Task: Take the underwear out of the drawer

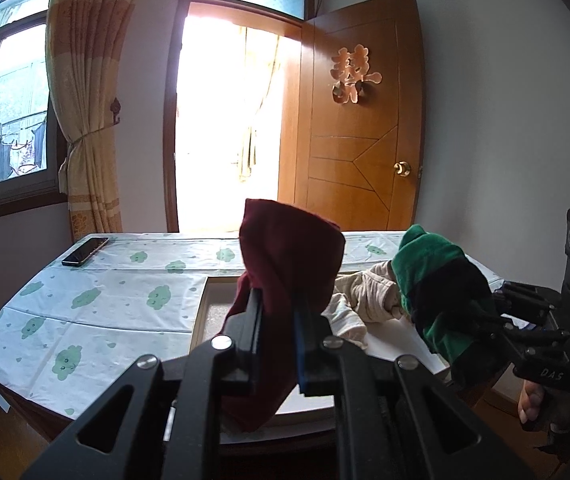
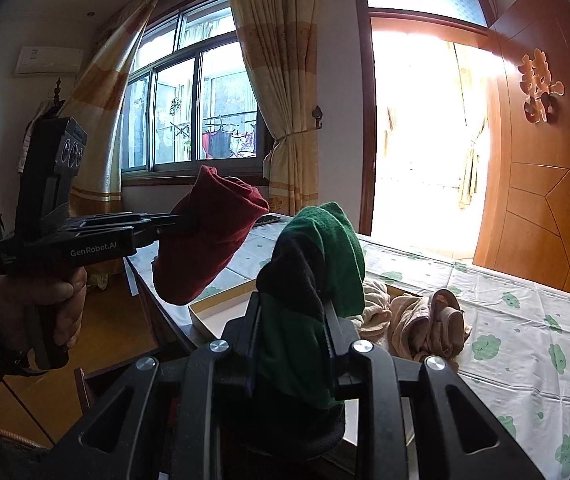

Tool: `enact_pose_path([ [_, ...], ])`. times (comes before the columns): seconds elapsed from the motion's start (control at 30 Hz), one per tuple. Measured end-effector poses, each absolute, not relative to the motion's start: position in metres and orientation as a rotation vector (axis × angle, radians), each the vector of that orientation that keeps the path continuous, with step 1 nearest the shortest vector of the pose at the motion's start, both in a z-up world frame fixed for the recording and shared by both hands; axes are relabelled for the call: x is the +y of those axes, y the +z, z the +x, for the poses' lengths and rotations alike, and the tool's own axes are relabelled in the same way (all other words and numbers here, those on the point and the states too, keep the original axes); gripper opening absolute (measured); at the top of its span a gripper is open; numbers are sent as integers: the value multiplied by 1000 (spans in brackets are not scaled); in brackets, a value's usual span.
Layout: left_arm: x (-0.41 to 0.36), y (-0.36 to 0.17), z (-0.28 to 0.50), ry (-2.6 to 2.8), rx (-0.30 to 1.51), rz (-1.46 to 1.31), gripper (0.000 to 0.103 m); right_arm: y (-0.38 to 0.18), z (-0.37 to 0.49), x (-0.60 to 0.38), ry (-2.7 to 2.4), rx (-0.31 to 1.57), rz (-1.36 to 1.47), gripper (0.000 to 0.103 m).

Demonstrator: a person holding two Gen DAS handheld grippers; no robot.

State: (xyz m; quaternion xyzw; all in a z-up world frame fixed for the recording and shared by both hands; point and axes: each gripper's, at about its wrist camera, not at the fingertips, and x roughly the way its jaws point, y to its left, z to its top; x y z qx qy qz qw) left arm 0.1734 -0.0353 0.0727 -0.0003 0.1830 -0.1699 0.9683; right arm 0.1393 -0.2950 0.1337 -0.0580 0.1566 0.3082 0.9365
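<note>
Underwear is pinched in both grippers: maroon underwear (image 1: pixel 285 256) by the left gripper (image 1: pixel 277 320), green underwear (image 2: pixel 321 256) by the right gripper (image 2: pixel 293 320), both held above the table's (image 1: pixel 97 304) near edge.

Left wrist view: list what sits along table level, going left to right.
Phone → dark red underwear in the left gripper → beige clothes → green and black underwear in the right gripper.
</note>
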Motion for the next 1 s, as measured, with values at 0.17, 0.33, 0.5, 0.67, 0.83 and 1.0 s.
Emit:
enact_pose_path([
  [0.17, -35, 73, 197, -333, 396, -3, 11, 142, 160, -285, 628, 346, -121, 27],
  [0.33, -36, 71, 218, -324, 425, -9, 11, 147, 180, -274, 623, 374, -133, 27],
  [0.5, -35, 71, 243, -327, 468, -55, 11, 148, 204, -267, 621, 420, -111, 27],
  [0.67, -33, 68, 267, -324, 512, -112, 11, 145, 231, -261, 620, 479, -80, 27],
  [0.83, -25, 57, 297, -322, 579, -205, 11, 141, 258, -255, 612, 544, -30, 27],
  [1.0, -19, 46, 322, -315, 634, -275, 11, 137, 281, -240, 582, 587, -66, 27],
])
